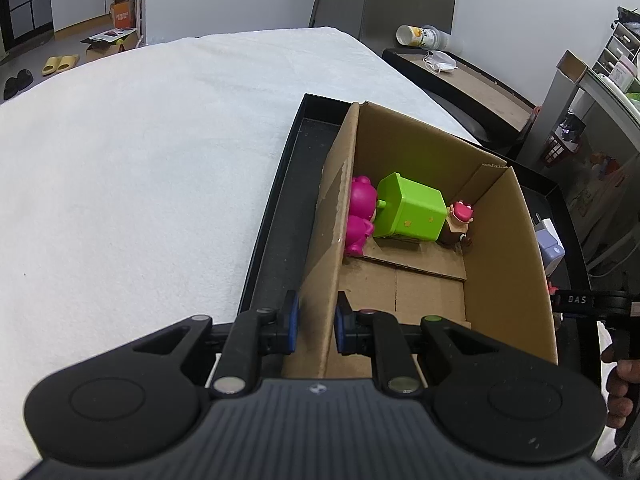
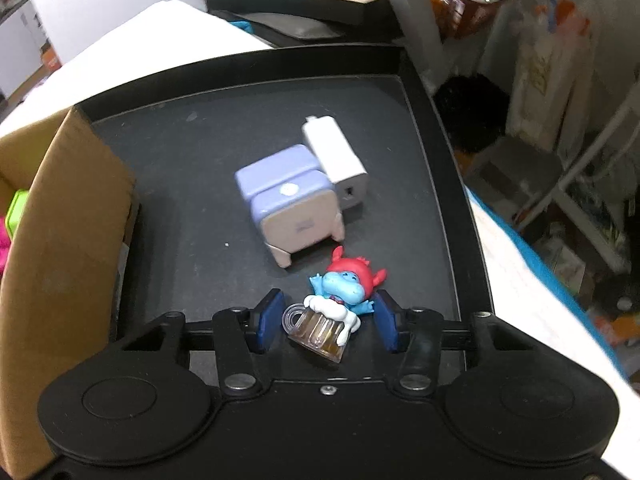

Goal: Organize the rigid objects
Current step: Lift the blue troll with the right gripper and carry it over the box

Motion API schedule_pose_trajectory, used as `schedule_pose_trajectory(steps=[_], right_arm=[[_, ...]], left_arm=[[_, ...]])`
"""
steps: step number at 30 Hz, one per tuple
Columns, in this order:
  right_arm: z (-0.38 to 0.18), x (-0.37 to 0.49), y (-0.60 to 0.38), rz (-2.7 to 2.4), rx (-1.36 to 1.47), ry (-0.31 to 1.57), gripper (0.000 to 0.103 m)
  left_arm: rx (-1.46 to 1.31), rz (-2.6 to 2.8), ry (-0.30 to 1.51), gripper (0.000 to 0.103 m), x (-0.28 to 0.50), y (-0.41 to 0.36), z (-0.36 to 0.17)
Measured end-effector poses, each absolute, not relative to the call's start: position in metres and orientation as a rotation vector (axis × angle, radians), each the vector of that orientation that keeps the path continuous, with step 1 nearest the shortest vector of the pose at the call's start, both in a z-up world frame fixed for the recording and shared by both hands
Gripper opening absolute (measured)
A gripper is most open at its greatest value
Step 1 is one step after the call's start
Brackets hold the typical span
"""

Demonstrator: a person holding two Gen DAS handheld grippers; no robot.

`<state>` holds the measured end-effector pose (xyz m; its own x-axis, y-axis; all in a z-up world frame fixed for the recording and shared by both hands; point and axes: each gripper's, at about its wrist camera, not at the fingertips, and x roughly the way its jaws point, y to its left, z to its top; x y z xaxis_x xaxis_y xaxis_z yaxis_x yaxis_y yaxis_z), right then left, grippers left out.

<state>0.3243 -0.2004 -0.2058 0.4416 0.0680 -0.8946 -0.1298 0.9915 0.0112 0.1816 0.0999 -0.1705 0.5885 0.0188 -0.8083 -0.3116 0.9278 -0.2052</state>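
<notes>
Sorting looks roughly half done. In the left wrist view, the cardboard box point(image 1: 420, 200) fills the centre and right of the frame, standing in a black tray point(image 1: 276, 200), and three toys already lie at its far end: a pink bear figure point(image 1: 360, 216), a green cube toy point(image 1: 412, 210) and a small red-capped figure point(image 1: 460, 224). The left gripper point(image 1: 316, 324), at lower centre, has its jaws narrowed on the box's near wall, seemingly steadying it.

Three things remain on the tray floor in the right wrist view: a lavender cube toy point(image 2: 288, 204) at mid-frame, a white charger point(image 2: 336, 160) touching it behind, and a blue figure with a beer mug point(image 2: 336, 304) at lower centre. The right gripper point(image 2: 326, 320) stands wide, its pads either side of that figure without touching it, so this one is probably next for the box.
</notes>
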Motion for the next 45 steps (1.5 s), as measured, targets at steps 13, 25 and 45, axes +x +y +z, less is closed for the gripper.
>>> schedule_pose_trajectory(steps=[13,25,45], right_arm=[[-0.198,0.323,-0.243,-0.001,0.13,1.161,0.055],[-0.199,0.321,-0.268,-0.023,0.342,1.182,0.054],[-0.199,0.328,-0.229,0.011,0.058,1.122,0.054]], left_arm=[[-0.357,0.184,0.926,0.017,0.179,0.104,-0.17],[-0.344,0.186,0.926,0.017,0.179,0.103,-0.17],[-0.344,0.189,0.928,0.017,0.18,0.102,-0.171]])
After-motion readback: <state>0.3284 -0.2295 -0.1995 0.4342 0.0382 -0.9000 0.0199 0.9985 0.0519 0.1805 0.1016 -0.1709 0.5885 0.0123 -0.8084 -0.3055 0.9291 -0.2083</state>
